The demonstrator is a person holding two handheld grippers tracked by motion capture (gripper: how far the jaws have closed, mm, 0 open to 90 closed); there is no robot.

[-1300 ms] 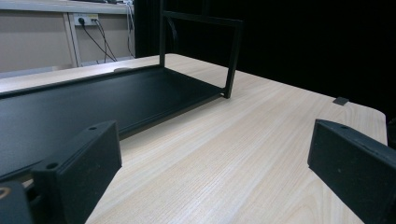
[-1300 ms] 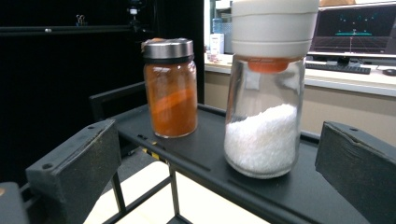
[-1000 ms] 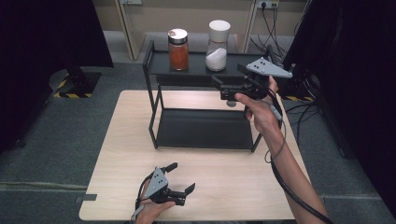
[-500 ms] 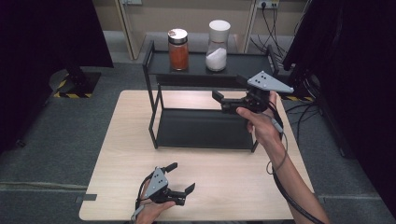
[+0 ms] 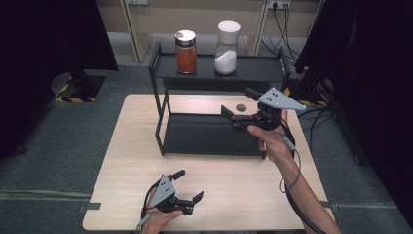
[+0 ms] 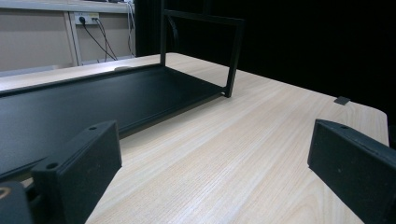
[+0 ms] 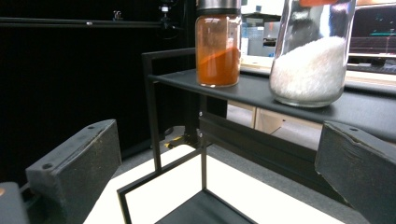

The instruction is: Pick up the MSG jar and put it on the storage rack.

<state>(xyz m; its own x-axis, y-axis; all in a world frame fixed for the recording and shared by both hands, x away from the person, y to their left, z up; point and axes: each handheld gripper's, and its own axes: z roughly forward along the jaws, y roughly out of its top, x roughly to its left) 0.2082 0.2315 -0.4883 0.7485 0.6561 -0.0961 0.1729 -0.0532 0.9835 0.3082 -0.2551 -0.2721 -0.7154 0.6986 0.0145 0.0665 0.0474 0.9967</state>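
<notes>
At twelve o'clock on the black metal rack's top shelf (image 5: 253, 68), the glass jar of orange powder (image 5: 185, 51) stands beside the white-granule jar (image 5: 226, 48); right gripper (image 5: 239, 108) jaws wide, left gripper (image 5: 189, 186) jaws wide on the worktop (image 5: 243, 180). A careless reach could topple the neighbouring jar.

two jars stand on the top shelf of one black two-tier rack (image 5: 160, 105): one jar of orange powder (image 5: 185, 51) and one jar of white grains (image 5: 227, 47). one wooden table (image 5: 234, 195) carries the rack. two handheld grippers are present, the left gripper (image 5: 189, 187) and the right gripper (image 5: 240, 101).
</notes>
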